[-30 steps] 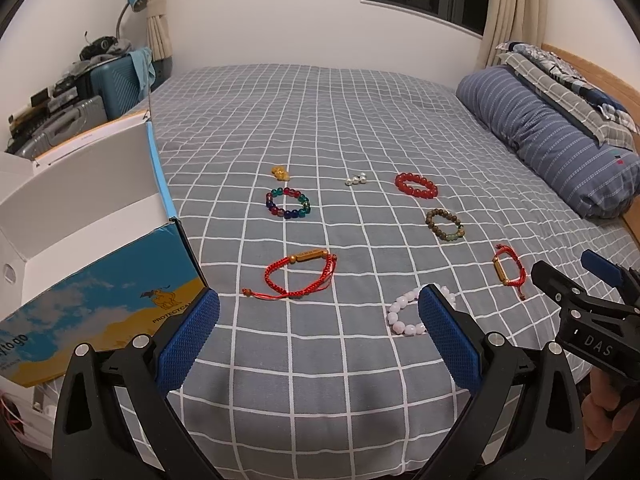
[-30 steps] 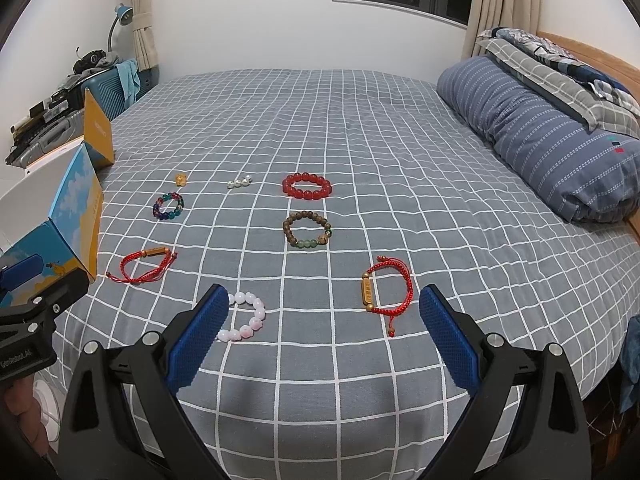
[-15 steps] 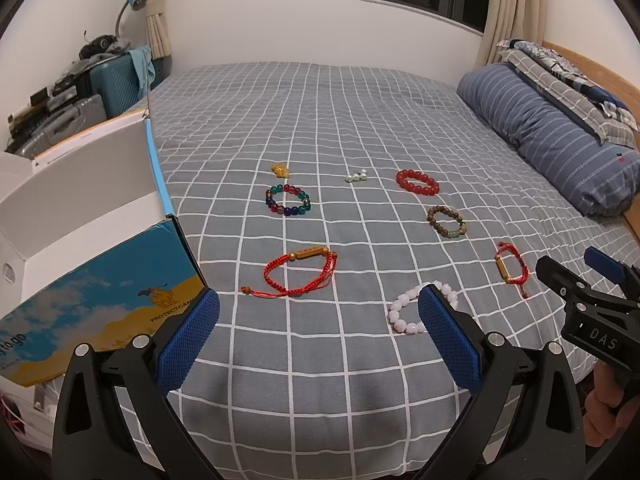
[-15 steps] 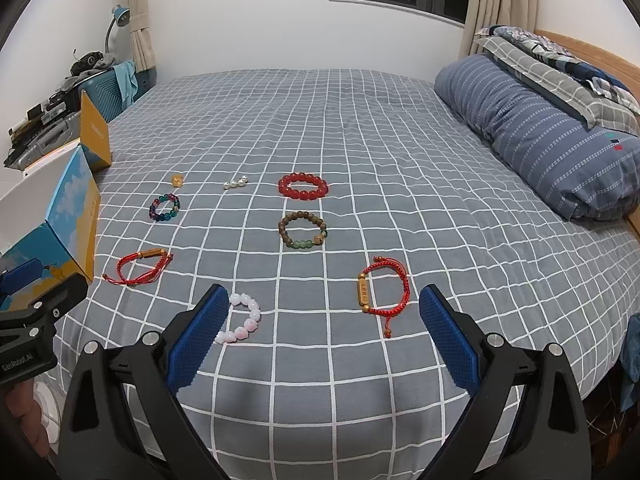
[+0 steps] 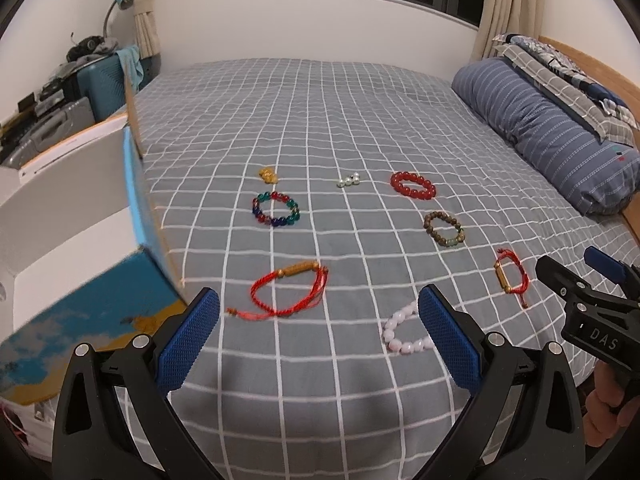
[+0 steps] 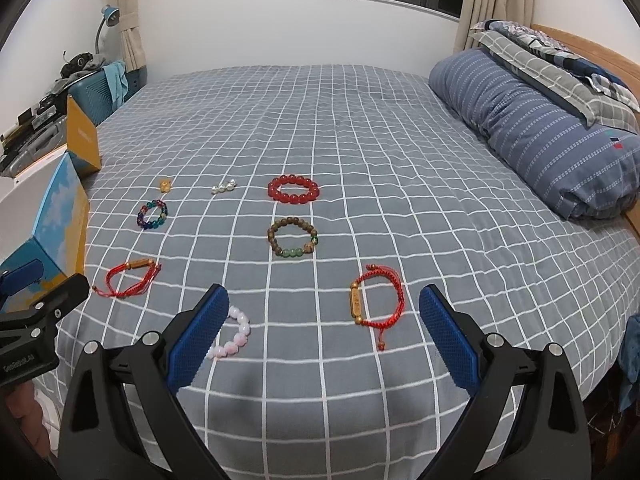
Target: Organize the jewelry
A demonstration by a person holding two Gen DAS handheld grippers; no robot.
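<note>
Several bracelets lie on the grey checked bed. A red cord bracelet (image 5: 288, 292) lies just ahead of my open, empty left gripper (image 5: 318, 332). A pink bead bracelet (image 5: 404, 330) is partly behind its right finger. Further off are a multicolour bead bracelet (image 5: 276, 210), a red bead bracelet (image 5: 413, 185), a brown bead bracelet (image 5: 444, 229), a gold charm (image 5: 268, 175) and pearl beads (image 5: 349, 180). My right gripper (image 6: 322, 332) is open and empty, with a second red cord bracelet (image 6: 376, 300) between its fingers ahead. An open blue box (image 5: 80, 240) stands at the left.
A blue striped bolster (image 6: 540, 136) and folded bedding lie along the bed's right side. A teal suitcase (image 5: 108, 76) and clutter stand beyond the left edge. The bed's near edge drops off just below both grippers.
Both grippers have moved slightly forward and lower toward the bed; the bracelets appear a little closer. Nothing was picked up.
</note>
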